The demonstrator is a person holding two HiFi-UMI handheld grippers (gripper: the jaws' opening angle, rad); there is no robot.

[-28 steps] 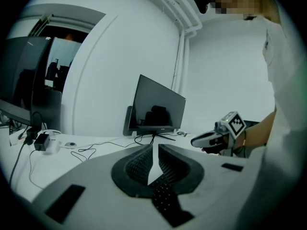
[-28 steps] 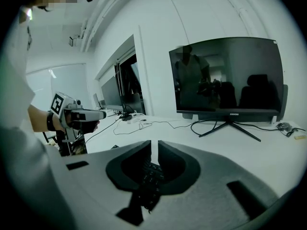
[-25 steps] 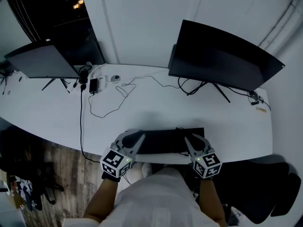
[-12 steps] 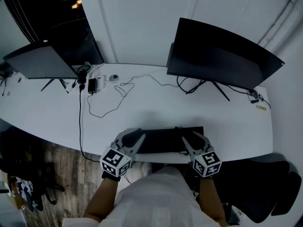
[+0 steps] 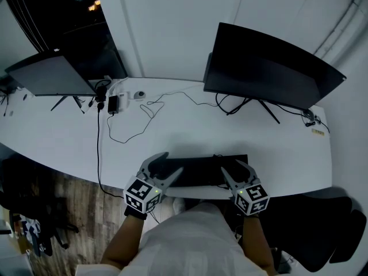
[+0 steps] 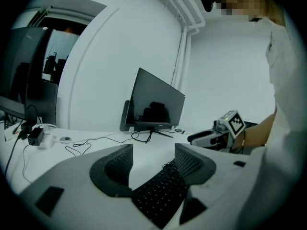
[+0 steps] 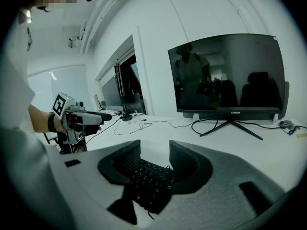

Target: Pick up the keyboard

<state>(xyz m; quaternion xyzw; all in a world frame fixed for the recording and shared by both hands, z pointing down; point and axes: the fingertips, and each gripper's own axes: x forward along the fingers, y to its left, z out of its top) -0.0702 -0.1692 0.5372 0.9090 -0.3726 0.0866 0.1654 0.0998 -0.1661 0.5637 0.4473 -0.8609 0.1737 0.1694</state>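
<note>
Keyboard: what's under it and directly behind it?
Under the keyboard is the white desk; the patch it covers is hidden. Behind it lies bare desk, then the dark monitor on its stand.

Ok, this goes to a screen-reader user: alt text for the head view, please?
A person holds the left gripper and right gripper at the two ends of a black keyboard near the front edge of a white desk. Both pairs of jaws have just been opening, the keyboard's ends between them. A dark monitor stands behind.
</note>
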